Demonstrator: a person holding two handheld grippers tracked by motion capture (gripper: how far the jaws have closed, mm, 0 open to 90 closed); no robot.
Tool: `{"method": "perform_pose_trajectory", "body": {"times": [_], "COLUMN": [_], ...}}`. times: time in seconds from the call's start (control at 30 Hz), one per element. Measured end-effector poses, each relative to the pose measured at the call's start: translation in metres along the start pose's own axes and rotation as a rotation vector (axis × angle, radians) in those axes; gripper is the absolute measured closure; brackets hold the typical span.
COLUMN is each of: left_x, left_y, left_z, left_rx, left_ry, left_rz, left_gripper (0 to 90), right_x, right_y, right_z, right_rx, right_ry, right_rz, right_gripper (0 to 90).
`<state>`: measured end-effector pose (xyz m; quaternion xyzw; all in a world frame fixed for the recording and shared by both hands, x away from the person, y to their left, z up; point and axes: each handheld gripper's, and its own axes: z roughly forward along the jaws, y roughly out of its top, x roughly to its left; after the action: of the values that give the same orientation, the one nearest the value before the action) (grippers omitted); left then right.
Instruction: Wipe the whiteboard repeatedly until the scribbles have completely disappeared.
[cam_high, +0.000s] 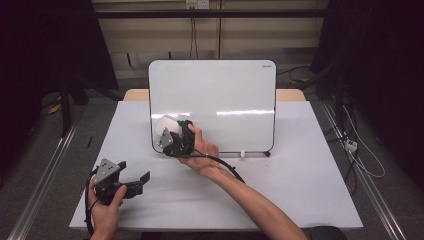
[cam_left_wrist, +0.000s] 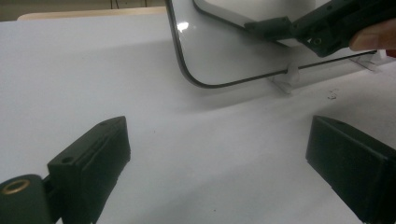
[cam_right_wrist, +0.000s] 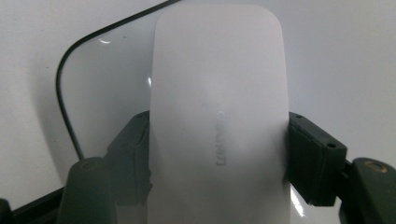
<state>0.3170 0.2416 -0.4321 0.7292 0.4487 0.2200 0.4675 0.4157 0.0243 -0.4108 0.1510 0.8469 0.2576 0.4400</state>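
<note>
White eraser block (cam_right_wrist: 217, 121), smooth and rounded, clamped between the black jaws of the right gripper (cam_right_wrist: 217, 154), one pad against each long side. Faint embossed lettering along its face in the right gripper view, too soft to read with confidence. Pressed against or just before the lower left corner of the whiteboard (cam_high: 212, 105); touching or a hair apart cannot be told. In the high view, seen as a pale lump (cam_high: 164, 126) at that same corner, right gripper (cam_high: 172, 137) wrapped by the right hand (cam_high: 202, 150), forearm stretching in from the bottom right, black cable looping off the wrist toward the table.

Whiteboard upright, slightly leaned back, white face with a thin dark rim and rounded corners, blank apart from a bright streak of reflected light. Propped on small clear feet (cam_left_wrist: 289, 77) at its lower edge, standing on the table (cam_high: 300, 200), which carries a white cover.

Left gripper (cam_high: 142, 180) low at the near left of the table, well apart from the board, held in the left hand (cam_high: 107, 207), grey three-cornered plate on top. Jaws spread wide, nothing between them, bare table cover showing in the gap in the left gripper view (cam_left_wrist: 217, 172). Farther off in that view, the board's corner and the right gripper's dark body at the upper right.

Beyond the table, dark floor, loose cables and a pale wall.
</note>
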Motion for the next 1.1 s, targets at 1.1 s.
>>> {"method": "perform_pose_trajectory", "body": {"times": [1.1], "left_x": [0.000], "left_y": [0.000], "left_z": [0.001], "left_rx": [0.001], "left_ry": [0.002], "left_rz": [-0.006], "left_gripper": [6.3], "right_x": [-0.044], "right_y": [-0.006], "right_z": [-0.007], "right_rx": [-0.049], "right_ry": [0.089], "right_rz": [0.308], "right_gripper": [31.7]}}
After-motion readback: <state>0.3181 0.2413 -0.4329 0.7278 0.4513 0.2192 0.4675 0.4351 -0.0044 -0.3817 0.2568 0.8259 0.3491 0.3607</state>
